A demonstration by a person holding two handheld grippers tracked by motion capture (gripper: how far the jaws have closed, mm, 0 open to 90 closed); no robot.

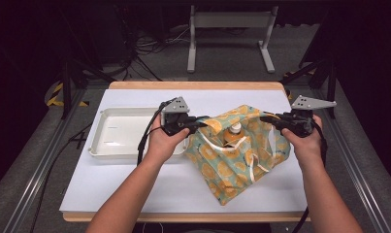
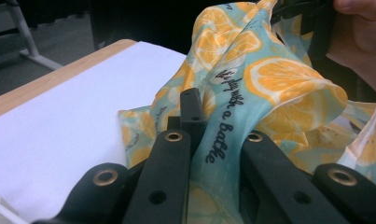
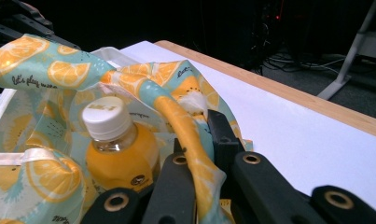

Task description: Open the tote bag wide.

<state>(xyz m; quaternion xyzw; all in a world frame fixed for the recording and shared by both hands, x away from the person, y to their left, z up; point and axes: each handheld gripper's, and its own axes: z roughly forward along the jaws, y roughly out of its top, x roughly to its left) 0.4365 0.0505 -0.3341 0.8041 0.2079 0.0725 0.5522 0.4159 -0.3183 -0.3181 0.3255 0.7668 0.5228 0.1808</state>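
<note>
Both grippers, left (image 1: 199,121) and right (image 1: 272,118), have fingers clamped on the bag (image 1: 236,150) rim either side of the bottle (image 1: 234,135), so pull apart evenly.

Wood-edged table (image 1: 193,85) w/ white sheet (image 1: 135,184): white tray (image 1: 116,133), lemon-print bag (image 1: 236,160).

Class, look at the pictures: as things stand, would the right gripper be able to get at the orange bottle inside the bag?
Probably not yet. The right gripper is shut on the bag rim, as is the left gripper. The bottle stands uncovered in the open mouth, so the way looks free once the right lets go.
</note>
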